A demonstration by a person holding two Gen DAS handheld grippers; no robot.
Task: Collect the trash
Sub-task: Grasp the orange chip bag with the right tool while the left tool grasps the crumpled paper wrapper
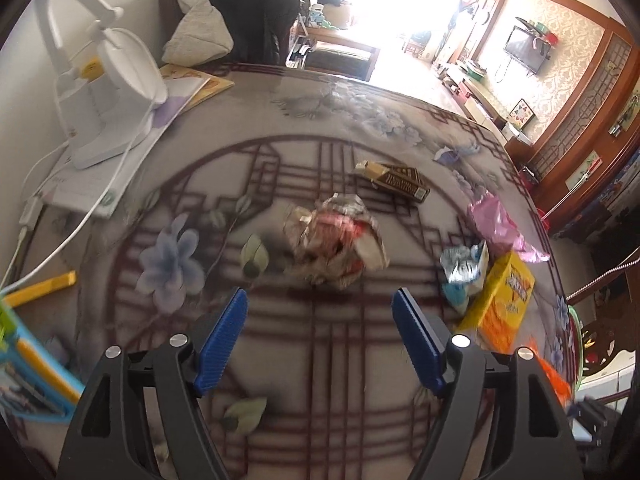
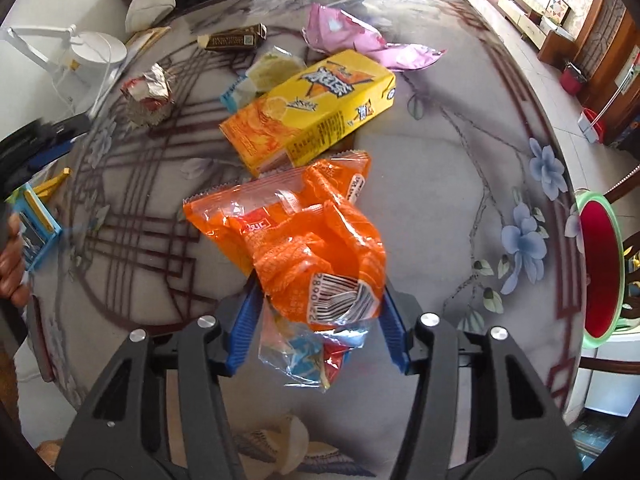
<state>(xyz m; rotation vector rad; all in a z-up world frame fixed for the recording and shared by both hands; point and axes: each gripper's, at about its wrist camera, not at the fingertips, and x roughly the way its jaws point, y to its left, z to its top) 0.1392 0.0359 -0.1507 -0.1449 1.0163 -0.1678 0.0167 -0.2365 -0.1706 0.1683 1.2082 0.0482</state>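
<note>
The left gripper [image 1: 320,308] hovers over a flower-patterned table [image 1: 320,400] with its blue fingers spread wide and nothing between them. A crumpled wrapper [image 1: 336,240] lies just beyond its tips, a dark carton [image 1: 400,180] further ahead, and a yellow box [image 1: 500,300] off to its right. The right gripper [image 2: 316,292] has closed its fingers around an orange snack bag [image 2: 304,240]. A red bin [image 2: 600,276] sits at the table edge, far to its right.

Left tongs [image 1: 320,300] gape — crumpled wrapper [image 1: 336,240] just ahead.
</note>
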